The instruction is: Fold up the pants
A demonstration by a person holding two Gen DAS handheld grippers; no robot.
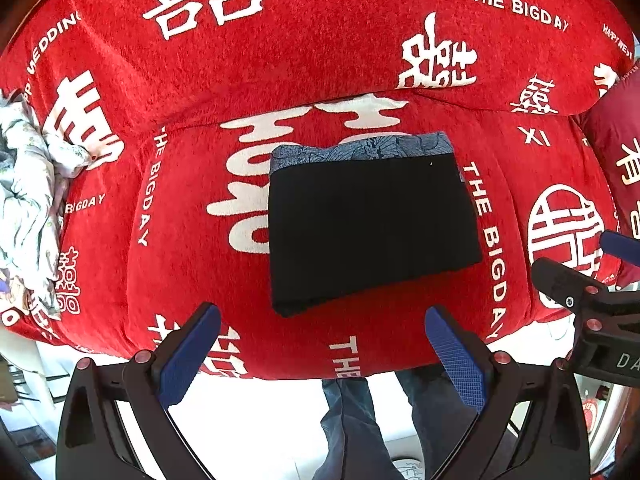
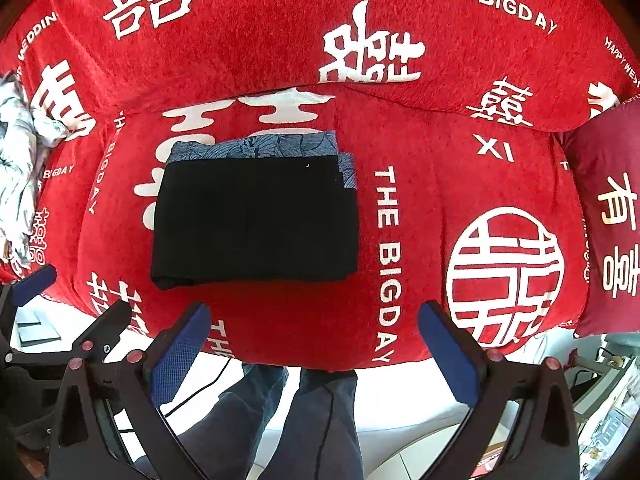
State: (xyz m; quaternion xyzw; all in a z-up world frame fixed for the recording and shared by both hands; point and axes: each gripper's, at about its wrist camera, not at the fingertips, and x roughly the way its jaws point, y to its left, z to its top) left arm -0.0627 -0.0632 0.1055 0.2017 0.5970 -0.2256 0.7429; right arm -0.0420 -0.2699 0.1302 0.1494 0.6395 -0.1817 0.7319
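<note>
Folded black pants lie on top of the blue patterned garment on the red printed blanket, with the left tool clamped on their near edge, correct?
No. The left tool is open and clear of the folded black pants, as the left wrist view shows; the rest holds.

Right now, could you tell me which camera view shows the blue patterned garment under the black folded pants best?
The right wrist view: the blue patterned garment shows along the far edge of the black folded pants and down their right side. The left wrist view shows mostly the far strip.
</note>
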